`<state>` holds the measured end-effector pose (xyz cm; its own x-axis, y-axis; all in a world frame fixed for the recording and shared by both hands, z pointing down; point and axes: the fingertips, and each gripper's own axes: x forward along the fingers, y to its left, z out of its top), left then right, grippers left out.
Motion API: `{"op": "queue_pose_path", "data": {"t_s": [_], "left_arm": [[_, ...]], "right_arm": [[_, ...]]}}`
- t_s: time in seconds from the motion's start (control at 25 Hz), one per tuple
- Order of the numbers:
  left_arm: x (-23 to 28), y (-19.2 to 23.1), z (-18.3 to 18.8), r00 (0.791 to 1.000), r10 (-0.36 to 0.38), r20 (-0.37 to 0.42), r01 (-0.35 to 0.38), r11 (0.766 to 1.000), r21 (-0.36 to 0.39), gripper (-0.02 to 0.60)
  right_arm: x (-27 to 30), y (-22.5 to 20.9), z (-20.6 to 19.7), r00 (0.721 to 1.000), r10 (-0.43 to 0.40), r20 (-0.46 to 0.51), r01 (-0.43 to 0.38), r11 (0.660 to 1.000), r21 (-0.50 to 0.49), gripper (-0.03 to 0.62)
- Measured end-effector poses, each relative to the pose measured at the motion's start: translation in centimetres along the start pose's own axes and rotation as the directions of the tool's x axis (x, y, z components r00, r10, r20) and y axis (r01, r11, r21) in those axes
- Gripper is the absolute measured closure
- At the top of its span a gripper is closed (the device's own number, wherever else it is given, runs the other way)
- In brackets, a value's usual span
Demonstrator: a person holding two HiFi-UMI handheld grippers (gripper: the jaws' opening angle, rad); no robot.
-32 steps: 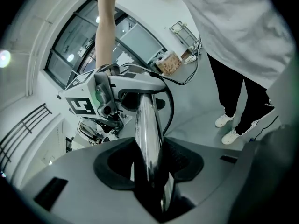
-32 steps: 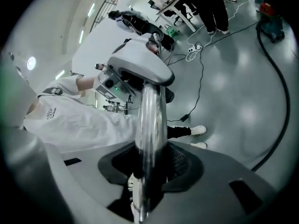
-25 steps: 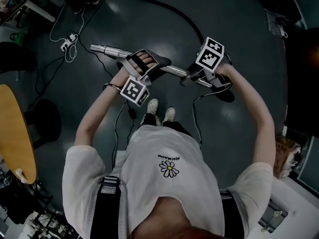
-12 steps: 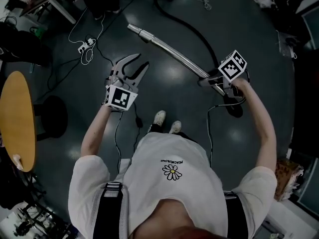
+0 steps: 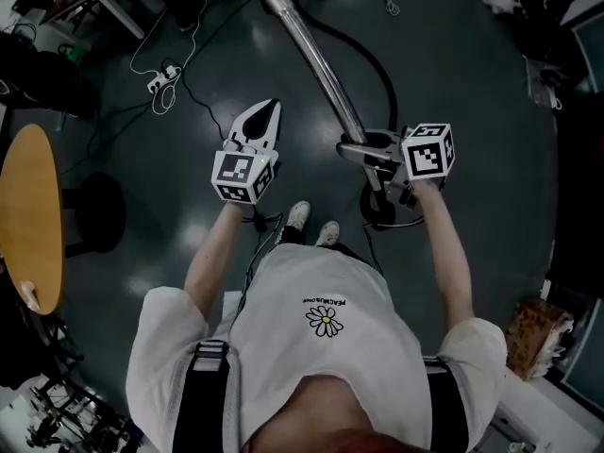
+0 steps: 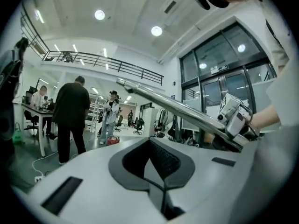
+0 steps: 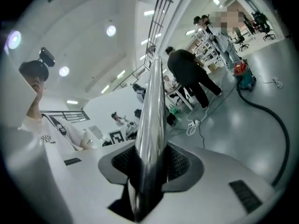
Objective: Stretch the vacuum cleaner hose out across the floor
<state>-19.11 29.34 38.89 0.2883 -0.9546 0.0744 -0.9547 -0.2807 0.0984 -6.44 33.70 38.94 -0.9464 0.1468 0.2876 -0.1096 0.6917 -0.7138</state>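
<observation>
The right gripper's [image 7: 149, 169] jaws are clamped on the chrome tube [image 7: 152, 120] of the vacuum cleaner. The tube is gripped between the pads near its lower end and is seen running up and away from them. In the head view the tube is held clear of the floor [image 5: 472, 111], slanting away from the person. The black hose [image 5: 376, 55] appears to meet the tube at its near end, just beside the right gripper. From there it is laid in a curve on the floor to the right of the tube, leading off toward the tube's far end. The left gripper's [image 6: 152, 162] jaws have just been closed and are pressed together with nothing between them. This gripper is held to the left of the tube, apart from it.
</observation>
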Motion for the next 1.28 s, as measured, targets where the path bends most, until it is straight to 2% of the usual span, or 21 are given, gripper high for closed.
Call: {"op": "queue_pose_path", "data": {"t_s": [0.08, 0.2, 0.28, 0.36, 0.44, 0.52, 0.56, 0.68, 0.76, 0.88, 0.92, 1.04, 1.12, 1.2, 1.28], "left_arm": [[-0.3, -0.7, 1.4, 0.999, -0.019, 0.043, 0.020, 1.000, -0.023, 0.575], [-0.7, -2.1, 3.8, 0.992, -0.042, 0.123, 0.054, 0.994, -0.098, 0.575], [-1.2, -3.5, 5.4, 0.983, -0.052, 0.175, 0.076, 0.989, -0.130, 0.575], [-2.0, -5.2, 7.2, 0.972, -0.078, 0.219, 0.108, 0.986, -0.126, 0.575], [-3.4, -6.7, 8.9, 0.961, -0.114, 0.253, 0.147, 0.983, -0.114, 0.574], [-5.6, -7.2, 10.1, 0.949, -0.147, 0.277, 0.186, 0.975, -0.119, 0.572], [-6.7, -7.1, 10.6, 0.944, -0.162, 0.287, 0.204, 0.972, -0.120, 0.572], [-9.7, -6.5, 11.9, 0.923, -0.219, 0.316, 0.256, 0.963, -0.081, 0.572], [-11.8, -6.3, 12.5, 0.897, -0.282, 0.340, 0.324, 0.943, -0.075, 0.552], [-15.2, -6.7, 13.8, 0.836, -0.379, 0.396, 0.451, 0.887, -0.103, 0.423], [-16.3, -6.8, 14.1, 0.822, -0.399, 0.405, 0.475, 0.874, -0.104, 0.389], [-20.2, -5.8, 13.9, 0.811, -0.438, 0.387, 0.513, 0.851, -0.110, 0.382], [-23.2, -4.4, 13.8, 0.801, -0.448, 0.398, 0.535, 0.834, -0.137, 0.382], [-25.7, -4.1, 13.7, 0.797, -0.455, 0.396, 0.541, 0.830, -0.134, 0.382], [-27.2, -5.1, 13.7, 0.791, -0.473, 0.387, 0.551, 0.827, -0.115, 0.359]], "right_arm": [[0.2, 2.7, 1.4, 0.988, 0.069, 0.139, -0.067, 0.998, -0.017, 0.434], [0.0, 5.4, 3.5, 0.943, 0.163, 0.291, -0.152, 0.987, -0.060, 0.434], [-0.3, 5.7, 4.2, 0.926, 0.148, 0.348, -0.135, 0.989, -0.063, 0.434], [-0.9, 6.0, 4.8, 0.908, 0.132, 0.399, -0.125, 0.991, -0.043, 0.434], [-1.5, 7.9, 5.4, 0.873, 0.173, 0.456, -0.176, 0.984, -0.036, 0.434], [-1.2, 11.1, 6.0, 0.840, 0.238, 0.488, -0.228, 0.970, -0.079, 0.434], [-0.6, 12.9, 6.2, 0.834, 0.263, 0.485, -0.237, 0.965, -0.117, 0.434], [1.8, 17.9, 6.1, 0.853, 0.279, 0.442, -0.190, 0.953, -0.235, 0.434], [3.4, 20.6, 5.1, 0.861, 0.266, 0.434, -0.158, 0.950, -0.269, 0.434], [5.0, 23.9, 3.7, 0.855, 0.233, 0.464, -0.107, 0.953, -0.283, 0.434], [5.4, 24.7, 3.3, 0.850, 0.214, 0.481, -0.080, 0.956, -0.283, 0.434], [7.9, 26.3, 1.4, 0.843, 0.132, 0.521, 0.013, 0.964, -0.265, 0.434], [10.2, 27.4, -0.5, 0.850, 0.081, 0.520, 0.061, 0.966, -0.251, 0.434], [11.5, 28.8, -2.7, 0.858, 0.054, 0.512, 0.083, 0.967, -0.240, 0.434], [11.3, 30.2, -4.1, 0.852, 0.047, 0.521, 0.094, 0.966, -0.241, 0.434]]}}
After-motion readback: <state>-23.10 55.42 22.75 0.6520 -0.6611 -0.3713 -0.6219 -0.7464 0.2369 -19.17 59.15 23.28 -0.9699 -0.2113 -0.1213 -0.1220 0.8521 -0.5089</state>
